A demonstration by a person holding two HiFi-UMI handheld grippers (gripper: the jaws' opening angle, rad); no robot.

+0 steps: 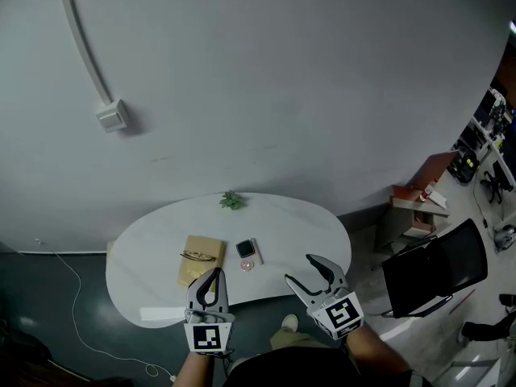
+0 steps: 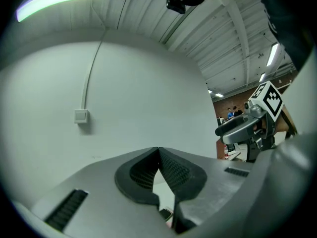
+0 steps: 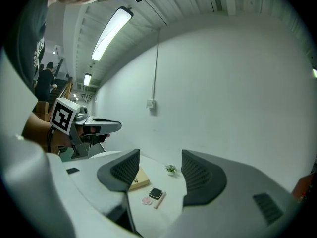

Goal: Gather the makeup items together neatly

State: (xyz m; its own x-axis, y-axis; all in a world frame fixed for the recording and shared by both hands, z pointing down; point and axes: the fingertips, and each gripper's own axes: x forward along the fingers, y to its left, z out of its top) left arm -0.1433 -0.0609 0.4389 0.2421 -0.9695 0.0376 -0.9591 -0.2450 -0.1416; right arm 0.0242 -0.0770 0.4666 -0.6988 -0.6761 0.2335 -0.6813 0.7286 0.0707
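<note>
On the white oval table (image 1: 306,224) lie a black square compact (image 1: 245,249), a small pink round pot (image 1: 247,265) and a pale stick (image 1: 258,251), close together. In the right gripper view the compact (image 3: 155,193), pink pot (image 3: 147,201) and stick (image 3: 160,200) show between the jaws, well beyond them. My left gripper (image 1: 211,280) hovers shut and empty over the table's near edge. My right gripper (image 1: 300,269) stands open and empty to its right, also at the near edge. Each gripper shows in the other's view: right gripper (image 2: 247,125), left gripper (image 3: 94,127).
A tan box (image 1: 201,260) with glasses on it lies left of the makeup. A small green plant (image 1: 231,201) stands at the table's far edge. A black chair (image 1: 435,268) and low shelf (image 1: 418,204) are to the right. A wall box (image 1: 111,116) hangs behind.
</note>
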